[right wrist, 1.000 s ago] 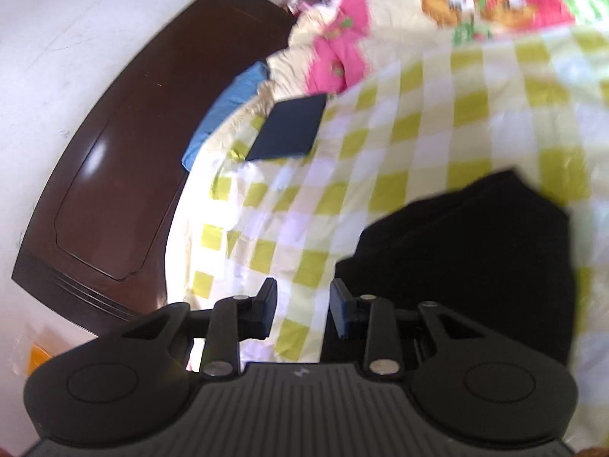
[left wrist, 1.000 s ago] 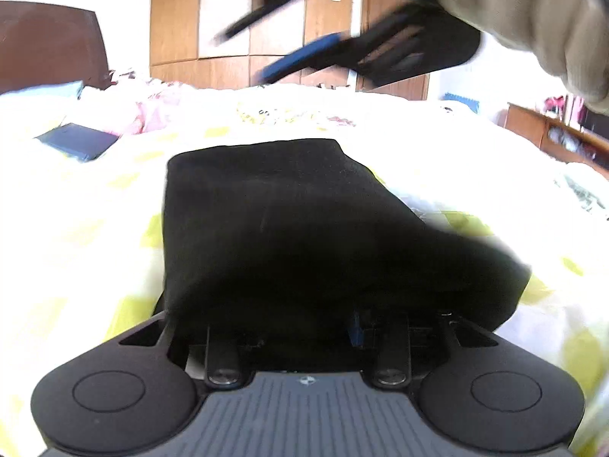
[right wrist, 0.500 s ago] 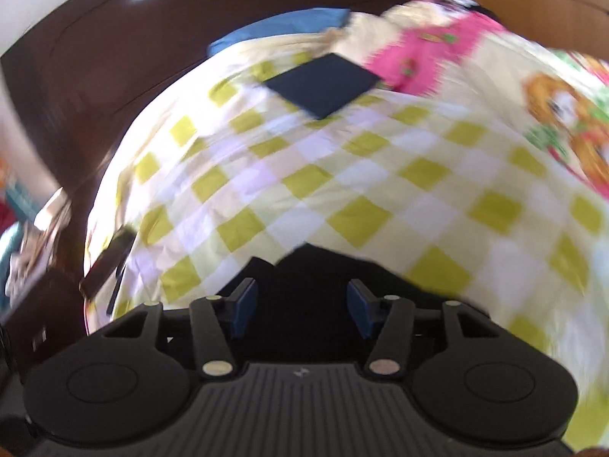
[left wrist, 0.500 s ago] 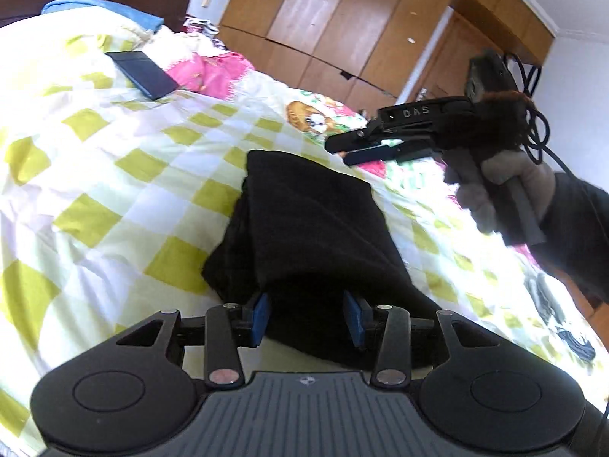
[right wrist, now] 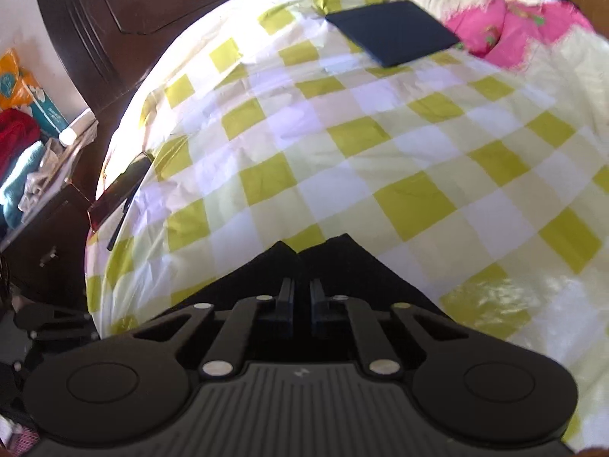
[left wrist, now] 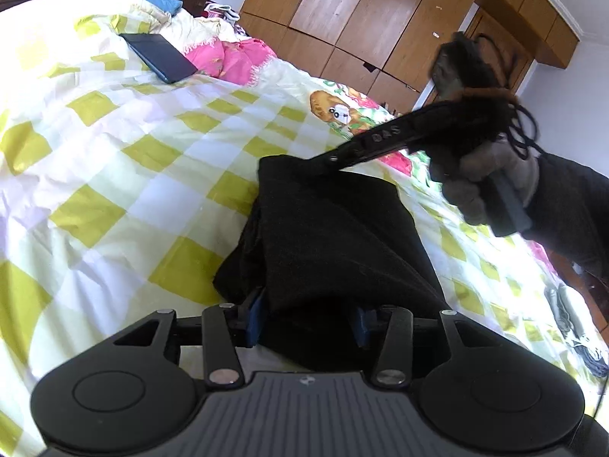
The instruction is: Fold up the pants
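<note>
Came down onto the far edge of the pants (left wrist: 327, 236) since a second ago, right gripper (right wrist: 300, 293), and snapped its jaws together in the last half second. Now pinched tight on a fold of the black cloth, with only a thin gap between the two fingers (right wrist: 284, 297). From the left wrist view, seen reaching in from the right, held in a gloved hand (left wrist: 491, 179) with a dark sleeve, tip touching the top corner of the pants. Left gripper (left wrist: 310, 314) at the near end of the pants, jaws about half apart and just been opening a little more, with a thick bunch of the black cloth sitting between the blue pads (left wrist: 255, 314); cannot tell if the pads press on it. Pants folded into a long dark bundle, lying in the middle of the bed (left wrist: 114, 175) on a yellow and white checked sheet. Farther up the bed, a flat dark blue thing (left wrist: 160, 57), well apart from the pants. Just beside it, a pink cloth (left wrist: 232, 59). Beyond the bed, a brown wooden wardrobe (left wrist: 342, 19). At the head end, a dark wooden headboard (right wrist: 125, 3).
</note>
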`<state>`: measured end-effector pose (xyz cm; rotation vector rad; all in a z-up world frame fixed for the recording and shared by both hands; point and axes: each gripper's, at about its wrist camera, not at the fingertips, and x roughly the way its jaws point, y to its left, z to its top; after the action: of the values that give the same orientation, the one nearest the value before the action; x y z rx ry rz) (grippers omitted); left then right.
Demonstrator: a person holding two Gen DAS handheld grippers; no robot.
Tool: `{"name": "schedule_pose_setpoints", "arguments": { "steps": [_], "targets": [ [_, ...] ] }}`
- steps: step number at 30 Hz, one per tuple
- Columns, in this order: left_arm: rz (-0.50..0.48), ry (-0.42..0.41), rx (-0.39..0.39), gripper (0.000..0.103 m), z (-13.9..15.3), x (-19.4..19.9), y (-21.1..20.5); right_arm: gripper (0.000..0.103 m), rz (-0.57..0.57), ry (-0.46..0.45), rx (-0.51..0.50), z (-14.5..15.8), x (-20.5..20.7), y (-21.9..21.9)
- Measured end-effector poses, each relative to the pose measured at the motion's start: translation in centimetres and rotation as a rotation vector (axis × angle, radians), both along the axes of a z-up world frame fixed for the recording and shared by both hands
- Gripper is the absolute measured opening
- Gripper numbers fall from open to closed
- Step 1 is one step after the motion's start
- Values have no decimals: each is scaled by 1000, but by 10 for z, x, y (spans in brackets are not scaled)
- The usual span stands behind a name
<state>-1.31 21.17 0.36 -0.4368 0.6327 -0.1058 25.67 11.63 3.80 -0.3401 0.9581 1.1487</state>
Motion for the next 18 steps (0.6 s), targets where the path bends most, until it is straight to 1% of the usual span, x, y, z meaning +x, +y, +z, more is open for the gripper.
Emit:
{"name": "schedule_pose_setpoints", "arguments": {
  "steps": [3,4,5,8,9,10,11,13,14,15,16,17,18],
  "targets": [
    [-12,-8,74,46,2,10,-6,5,-76,-18,63,27,-3,-26],
    [-25,-23,98,43,5,13,-8,5,-101,-26,85,35,-4,-34],
    [-30,-41,118,43,7,16,-10,5,-114,-38,99,40,-3,-40],
    [-26,-78,140,42,8,24,-10,5,-178,-61,85,38,11,-38],
    [-13,-72,138,42,5,29,-8,5,-203,-67,85,33,18,-33],
    [-2,-62,140,42,3,33,-7,1,-222,-98,87,28,22,-27],
    [6,-64,152,42,2,36,-7,1,-242,-118,89,25,26,-22],
    [22,-58,176,40,-2,43,-9,0,-304,-92,119,15,37,-19],
    [25,-53,176,40,-5,46,-10,0,-322,-56,128,9,44,-20],
    [31,-40,161,40,-8,49,-9,1,-329,-13,142,6,50,-22],
    [36,-33,140,40,-10,50,-7,7,-314,32,152,4,54,-24],
    [37,-41,113,40,-11,48,-4,8,-288,72,154,3,57,-26],
    [34,-48,89,44,-11,46,0,9,-266,90,158,3,57,-28]
  ]
}}
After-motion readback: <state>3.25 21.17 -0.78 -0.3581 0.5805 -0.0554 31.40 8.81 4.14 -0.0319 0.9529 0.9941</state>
